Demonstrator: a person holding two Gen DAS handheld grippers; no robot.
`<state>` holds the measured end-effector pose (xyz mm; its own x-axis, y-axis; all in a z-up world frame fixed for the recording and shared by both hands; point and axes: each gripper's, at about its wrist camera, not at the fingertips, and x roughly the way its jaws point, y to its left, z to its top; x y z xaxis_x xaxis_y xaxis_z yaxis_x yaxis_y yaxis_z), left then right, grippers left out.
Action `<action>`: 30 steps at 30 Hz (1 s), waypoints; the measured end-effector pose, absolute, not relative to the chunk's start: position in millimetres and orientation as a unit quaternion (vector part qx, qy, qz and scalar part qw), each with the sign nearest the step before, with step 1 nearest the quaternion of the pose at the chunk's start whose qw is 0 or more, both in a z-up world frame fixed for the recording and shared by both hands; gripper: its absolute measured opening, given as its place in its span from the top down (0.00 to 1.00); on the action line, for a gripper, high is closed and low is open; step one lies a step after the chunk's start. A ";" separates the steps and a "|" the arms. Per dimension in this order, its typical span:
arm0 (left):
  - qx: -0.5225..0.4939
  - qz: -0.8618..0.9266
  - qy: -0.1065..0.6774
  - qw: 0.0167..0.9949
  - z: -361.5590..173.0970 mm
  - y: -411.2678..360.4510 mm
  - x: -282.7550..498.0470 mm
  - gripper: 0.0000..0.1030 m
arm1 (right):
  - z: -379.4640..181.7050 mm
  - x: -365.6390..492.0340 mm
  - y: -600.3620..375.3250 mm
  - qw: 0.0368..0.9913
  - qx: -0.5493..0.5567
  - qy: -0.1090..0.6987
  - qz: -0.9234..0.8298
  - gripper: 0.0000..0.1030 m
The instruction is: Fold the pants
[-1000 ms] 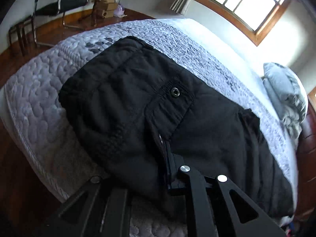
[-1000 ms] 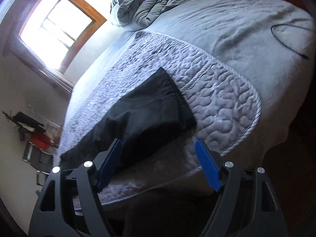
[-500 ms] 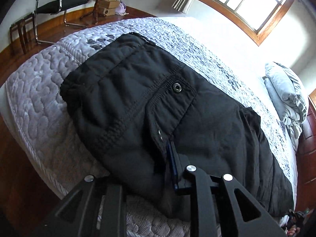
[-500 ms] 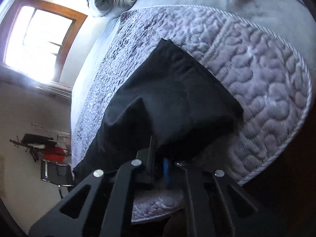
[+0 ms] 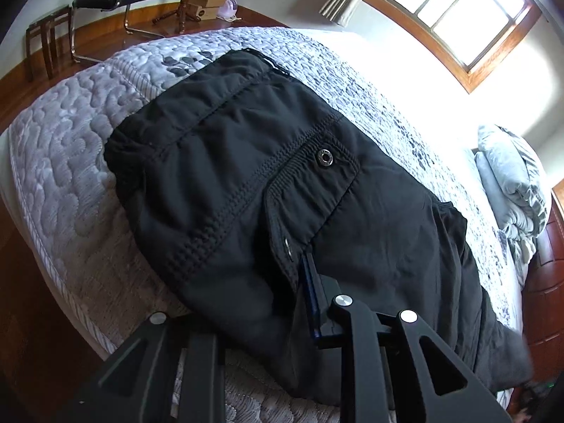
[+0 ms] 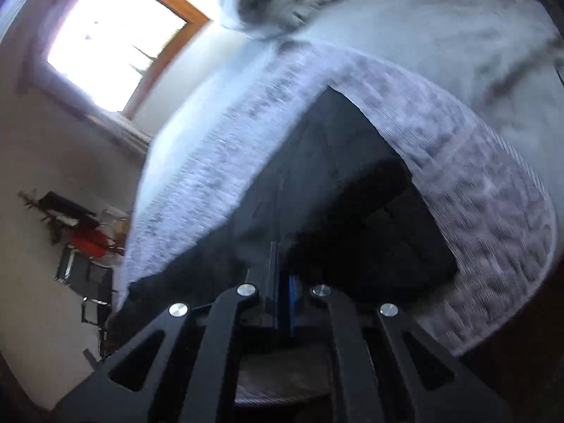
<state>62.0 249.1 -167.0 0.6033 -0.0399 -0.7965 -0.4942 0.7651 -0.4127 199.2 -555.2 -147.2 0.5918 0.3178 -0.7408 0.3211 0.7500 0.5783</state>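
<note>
Quilted bed point(image 5: 63, 162) carries black pants point(image 5: 268, 190), pinched by left gripper point(image 5: 303, 282) and right gripper point(image 6: 283, 282).

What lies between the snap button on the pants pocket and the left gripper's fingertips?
Only black fabric: in the left wrist view the pocket flap runs from the snap button down to the left gripper, shut on the pants.

Black pants point(image 5: 282, 183) lie flat along the near edge of the bed, waistband toward the foot corner, legs running toward the pillow end. Back pocket flap with a metal snap faces up. Fabric lightly wrinkled; near edge bunched. In the right wrist view pants point(image 6: 335, 190) are motion-blurred.
</note>
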 end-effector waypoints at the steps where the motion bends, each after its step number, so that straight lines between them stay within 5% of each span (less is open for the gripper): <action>1: -0.310 0.136 0.427 0.839 -166.9 248.5 63.4 0.78 | -170.5 196.7 -559.6 0.804 0.350 0.480 -0.024 0.94; 5: -0.304 0.145 0.431 0.837 -164.8 246.0 65.3 0.77 | -197.8 185.2 -562.8 0.798 0.368 0.477 -0.025 0.79; 8: -0.301 0.145 0.437 0.835 -162.2 243.0 67.0 0.64 | -176.1 179.4 -558.1 0.820 0.334 0.464 -0.026 0.40; 14: -0.290 0.149 0.461 0.825 -148.3 229.4 60.9 0.13 | -166.9 155.8 -586.4 0.813 0.385 0.435 -0.019 0.31; 30: -0.419 0.135 0.452 0.776 -165.9 252.2 28.8 0.11 | -214.8 136.4 -599.1 0.760 0.481 0.436 -0.025 0.31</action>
<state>28.8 252.2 -165.9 0.5548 -0.1682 -0.8148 -0.5885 0.6130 -0.5272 136.4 -599.1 -214.8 0.6181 0.3812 -0.6874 0.4580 0.5361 0.7091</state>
